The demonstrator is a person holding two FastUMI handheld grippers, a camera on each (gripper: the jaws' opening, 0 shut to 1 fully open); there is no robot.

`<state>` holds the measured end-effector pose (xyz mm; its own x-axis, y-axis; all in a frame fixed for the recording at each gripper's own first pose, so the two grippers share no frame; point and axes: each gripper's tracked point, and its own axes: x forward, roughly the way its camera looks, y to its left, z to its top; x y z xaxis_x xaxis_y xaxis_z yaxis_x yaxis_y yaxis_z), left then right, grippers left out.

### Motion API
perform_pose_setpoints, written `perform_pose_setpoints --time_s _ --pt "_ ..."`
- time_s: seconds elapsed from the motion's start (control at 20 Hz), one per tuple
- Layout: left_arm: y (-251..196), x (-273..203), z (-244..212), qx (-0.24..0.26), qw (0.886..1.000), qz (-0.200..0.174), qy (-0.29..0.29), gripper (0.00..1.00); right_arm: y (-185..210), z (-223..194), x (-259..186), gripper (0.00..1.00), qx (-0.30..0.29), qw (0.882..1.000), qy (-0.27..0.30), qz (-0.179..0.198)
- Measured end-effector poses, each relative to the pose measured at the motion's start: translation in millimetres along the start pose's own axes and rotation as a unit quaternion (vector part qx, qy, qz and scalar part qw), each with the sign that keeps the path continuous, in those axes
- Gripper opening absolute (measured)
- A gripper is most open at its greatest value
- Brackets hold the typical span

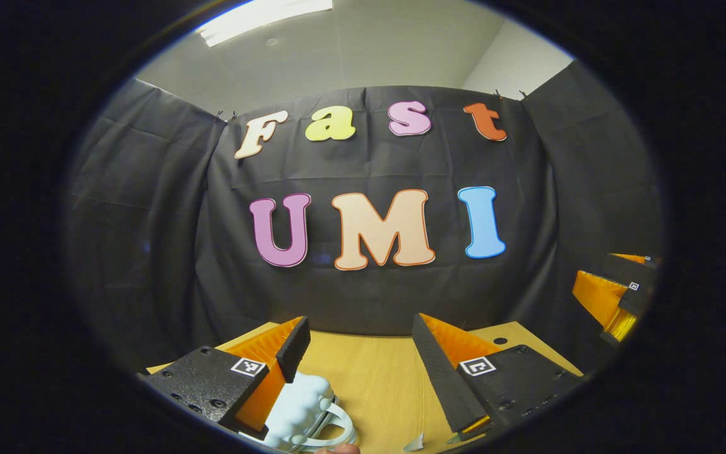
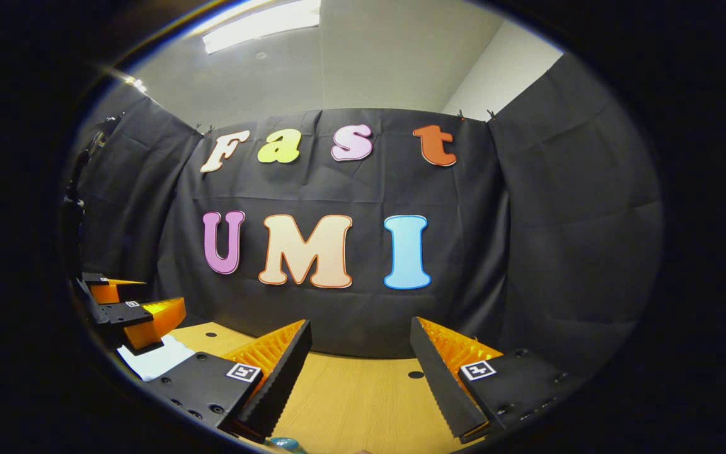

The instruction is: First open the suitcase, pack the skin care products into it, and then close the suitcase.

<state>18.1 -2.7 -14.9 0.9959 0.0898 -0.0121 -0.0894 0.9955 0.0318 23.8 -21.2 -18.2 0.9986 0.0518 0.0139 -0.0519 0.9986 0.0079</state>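
Left tool: my left tool point(image 1: 363, 372) has its fingers spread wide, nothing between them but bare table point(image 1: 375, 384). It holds nothing.
Left tool contact: its left finger point(image 1: 275, 366) sits in front of the suitcase; I cannot tell if it touches it.
Right tool: my right tool point(image 2: 360, 378) is also wide open and empty, fingers raised over the wooden table point(image 2: 350, 403).
Right tool from the left gripper view: it shows at the far right edge point(image 1: 615, 296), lifted off the table, well apart from my left one.
Left tool from the right gripper view: it appears at the far left point(image 2: 126, 309), above a pale flat surface point(image 2: 155, 359) that I cannot identify for sure.
Suitcase: a small pale blue suitcase point(image 1: 300, 403) with a bumpy shell and a curved handle point(image 1: 341, 425), lying low at the near edge of the table, partly hidden by my left finger. Whether it is open I cannot tell.
Skin care products: a small teal thing point(image 2: 287, 445) peeks at the bottom edge of the right gripper view; too little shows to name it.
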Motion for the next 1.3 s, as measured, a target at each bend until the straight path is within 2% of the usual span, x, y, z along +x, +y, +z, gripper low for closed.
perform_pose_setpoints --time_s 0.2,0.4,0.55,0.75,0.95,1.3 --pt "1.9 11.4 -18.6 -0.004 1.000 -0.023 0.014 0.95 5.9 -4.0 5.1 0.99 -0.005 1.000 0.002 -0.014" --pt "14.2 21.0 -81.3 -0.006 0.995 -0.035 0.097 0.95 13.1 -14.3 7.9 0.98 0.001 0.999 0.020 -0.037" --pt "19.8 20.3 -129.8 -0.018 0.985 -0.042 0.165 0.96 17.5 -26.9 9.3 0.99 -0.004 0.998 0.042 -0.049" --pt "22.3 18.0 -183.3 -0.003 0.970 -0.053 0.237 0.96 22.6 -39.6 12.7 0.98 -0.010 0.996 0.065 -0.058" --pt "16.3 8.8 -230.5 -0.008 0.947 -0.070 0.313 0.96 28.8 -48.9 13.7 1.00 -0.021 0.995 0.081 -0.058" --pt "9.1 -2.9 -279.0 -0.017 0.914 -0.081 0.396 0.96 24.6 -51.7 10.2 0.99 -0.037 0.993 0.089 -0.066"
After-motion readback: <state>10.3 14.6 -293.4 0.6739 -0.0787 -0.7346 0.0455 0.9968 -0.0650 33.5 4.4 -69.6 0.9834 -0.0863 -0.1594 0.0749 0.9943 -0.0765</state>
